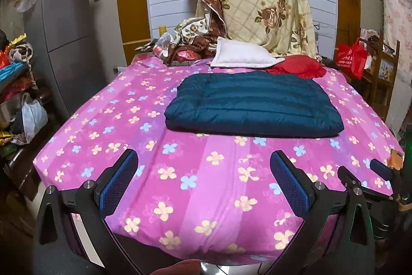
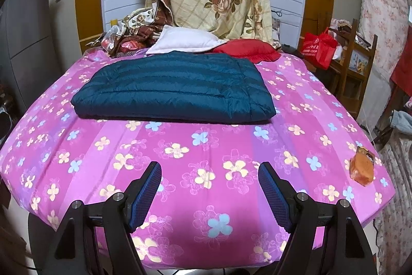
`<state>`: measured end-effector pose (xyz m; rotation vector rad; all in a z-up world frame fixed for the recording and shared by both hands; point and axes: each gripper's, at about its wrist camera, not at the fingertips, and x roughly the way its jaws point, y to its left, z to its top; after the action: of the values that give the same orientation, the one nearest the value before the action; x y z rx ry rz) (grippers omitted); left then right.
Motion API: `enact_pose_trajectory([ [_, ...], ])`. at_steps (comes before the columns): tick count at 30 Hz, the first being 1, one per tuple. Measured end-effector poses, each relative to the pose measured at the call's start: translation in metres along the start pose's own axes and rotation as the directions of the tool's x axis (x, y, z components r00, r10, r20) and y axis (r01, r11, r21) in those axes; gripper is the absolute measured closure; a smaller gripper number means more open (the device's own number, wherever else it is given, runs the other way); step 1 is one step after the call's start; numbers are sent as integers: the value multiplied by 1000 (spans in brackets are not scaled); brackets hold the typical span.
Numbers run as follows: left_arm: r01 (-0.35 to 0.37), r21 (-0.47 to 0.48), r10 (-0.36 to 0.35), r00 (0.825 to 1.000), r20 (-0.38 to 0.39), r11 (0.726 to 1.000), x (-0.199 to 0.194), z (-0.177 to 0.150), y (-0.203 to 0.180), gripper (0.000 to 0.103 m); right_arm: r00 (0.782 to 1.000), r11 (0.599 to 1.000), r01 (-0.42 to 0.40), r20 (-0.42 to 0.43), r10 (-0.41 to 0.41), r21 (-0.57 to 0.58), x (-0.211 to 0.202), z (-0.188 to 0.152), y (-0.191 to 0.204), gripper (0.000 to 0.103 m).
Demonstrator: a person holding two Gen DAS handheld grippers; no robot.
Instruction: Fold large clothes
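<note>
Right wrist: folded blue jacket (image 2: 175, 92) lies beyond both grippers' spread, empty jaws.

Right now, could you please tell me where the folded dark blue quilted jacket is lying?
The dark blue quilted jacket lies folded on the pink flowered bedspread, centre-right in the left wrist view, just in front of the white pillow and red cushion.

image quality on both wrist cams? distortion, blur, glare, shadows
Left wrist: strong fisheye bowing with black vignette corners, sharp focus, dim warm indoor light, folded dark teal quilted jacket reads clearly, no glare. Right wrist: same barrel curve bending the pink flowered bedsheet edges, no motion blur, soft shadow under the open right gripper, faint sheen on the jacket.
</note>
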<state>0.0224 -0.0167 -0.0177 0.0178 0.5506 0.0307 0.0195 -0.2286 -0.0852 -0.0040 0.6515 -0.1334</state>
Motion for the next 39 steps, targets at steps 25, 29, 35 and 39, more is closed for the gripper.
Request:
enact_pose_trajectory([
  [25,14,-24,-16,997,-80,1000,19,-7,1,0,1000,1000,-3,-23,3,1,8,-5,1,28],
  [29,9,-28,-11,996,-92,1000,22,-7,0,0,1000,1000,-1,-24,1,0,8,-5,1,28],
  [35,1,-29,-4,995,-98,1000,25,-8,0,0,1000,1000,-3,-17,3,9,9,-5,0,28],
  [39,10,-24,-12,995,-103,1000,26,-9,-1,1,1000,1000,0,-14,0,15,9,-5,-1,28],
])
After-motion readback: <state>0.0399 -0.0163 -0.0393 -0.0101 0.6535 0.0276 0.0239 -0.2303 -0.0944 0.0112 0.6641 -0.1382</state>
